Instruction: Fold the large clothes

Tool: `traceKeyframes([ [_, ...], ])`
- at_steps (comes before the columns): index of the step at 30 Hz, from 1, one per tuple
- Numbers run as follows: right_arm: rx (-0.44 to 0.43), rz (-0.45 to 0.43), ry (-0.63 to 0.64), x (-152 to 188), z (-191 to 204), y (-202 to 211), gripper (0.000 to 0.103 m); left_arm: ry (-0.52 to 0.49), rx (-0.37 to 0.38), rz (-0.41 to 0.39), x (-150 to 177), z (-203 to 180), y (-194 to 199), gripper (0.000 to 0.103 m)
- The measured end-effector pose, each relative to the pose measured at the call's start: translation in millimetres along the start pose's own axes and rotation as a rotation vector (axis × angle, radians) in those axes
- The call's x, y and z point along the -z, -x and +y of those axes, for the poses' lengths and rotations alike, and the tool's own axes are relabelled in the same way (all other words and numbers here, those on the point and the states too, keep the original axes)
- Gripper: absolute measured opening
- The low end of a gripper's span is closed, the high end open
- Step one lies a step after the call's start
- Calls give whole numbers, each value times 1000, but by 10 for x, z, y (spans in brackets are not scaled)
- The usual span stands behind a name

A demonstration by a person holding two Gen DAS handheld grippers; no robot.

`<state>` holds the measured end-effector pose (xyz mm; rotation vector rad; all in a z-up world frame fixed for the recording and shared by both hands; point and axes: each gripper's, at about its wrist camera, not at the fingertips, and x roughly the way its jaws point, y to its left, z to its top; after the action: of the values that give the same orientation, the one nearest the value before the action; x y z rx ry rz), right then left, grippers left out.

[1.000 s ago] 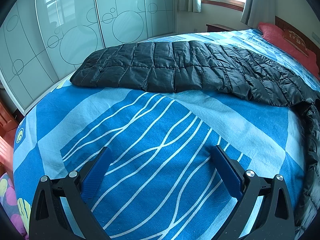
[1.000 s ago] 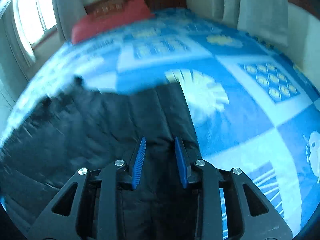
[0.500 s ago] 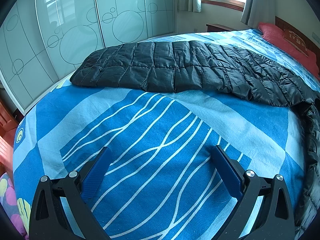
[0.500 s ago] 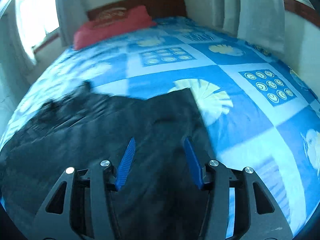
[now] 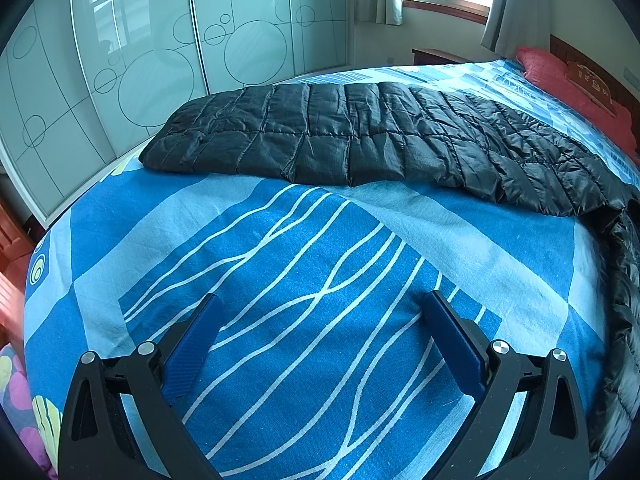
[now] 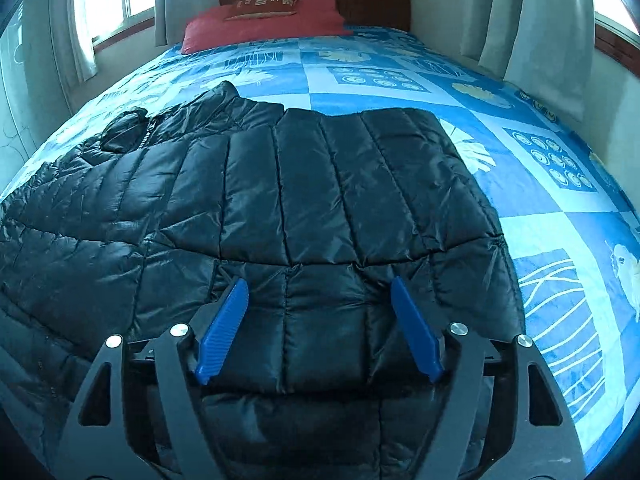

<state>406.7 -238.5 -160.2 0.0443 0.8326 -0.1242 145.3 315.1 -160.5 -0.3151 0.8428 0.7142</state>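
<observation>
Right now my right tool (image 6: 318,328) hangs directly over the near part of the black quilted jacket (image 6: 256,208), its jaws having just been spreading apart; they stand released, with the padded fabric below and between the blue pads (image 6: 222,332) but nothing pinched. From this tool the jacket runs away ahead and off to the left, its collar and zip end lying far-left toward the red pillow (image 6: 264,20); a folded flap sits squarely ahead of the fingertips, its far edge lying crosswise.

My left tool (image 5: 320,340) is also released, wide and empty, hovering above bare blue bedsheet (image 5: 280,280); from there the jacket (image 5: 360,136) lies well apart, ahead, stretched crosswise as a long band from left to right, curling round toward the near right edge of the view.

So I judge the long axis runs across the left tool's line and partly along the right one's; the right hand is plainly nearer, already over the cloth; the left must travel forward to reach the far end before any next fold.
</observation>
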Motion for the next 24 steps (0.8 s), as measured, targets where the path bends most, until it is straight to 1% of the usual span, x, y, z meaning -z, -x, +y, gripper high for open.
traceKeyframes([
  [1, -7, -3, -2, 6, -6, -3, 75, 0, 0, 2, -1, 4, -1, 99],
  [4, -35, -2, 9, 13, 16, -25, 85, 8, 14, 13, -15, 32, 1, 99],
  [5, -37, 2, 21, 12, 35, -36, 89, 11, 19, 17, -22, 35, 13, 99],
  [6, -28, 4, 29, 20, 66, -38, 91, 15, 24, 21, -27, 45, 18, 99],
  [8, -16, 6, 40, 21, 94, -41, 91, 25, 39, 33, -42, 73, 21, 99],
  [11, -31, 0, 30, 26, 69, -28, 91, 44, 64, 47, -59, 121, 26, 99],
  [13, -34, -4, 28, 32, 66, -17, 91, 37, 66, 56, -68, 122, 32, 99],
  [14, -32, -6, 29, 34, 68, -14, 91, 33, 78, 62, -79, 141, 39, 99],
  [15, -30, -6, 31, 34, 71, -13, 91, 35, 94, 63, -92, 163, 50, 99],
  [18, -33, -6, 30, 32, 62, -14, 91, 93, 211, 26, -183, 374, 110, 99],
  [19, -34, -7, 29, 33, 66, -12, 91, 146, 256, 16, -239, 513, 104, 99],
  [22, -34, -8, 31, 37, 53, -11, 91, 263, 316, 36, -386, 793, -25, 98],
  [23, -34, -7, 31, 37, 53, -11, 91, 311, 357, 24, -437, 901, -76, 98],
  [24, -34, -9, 31, 39, 57, -8, 92, 340, 373, 14, -471, 963, -106, 98],
])
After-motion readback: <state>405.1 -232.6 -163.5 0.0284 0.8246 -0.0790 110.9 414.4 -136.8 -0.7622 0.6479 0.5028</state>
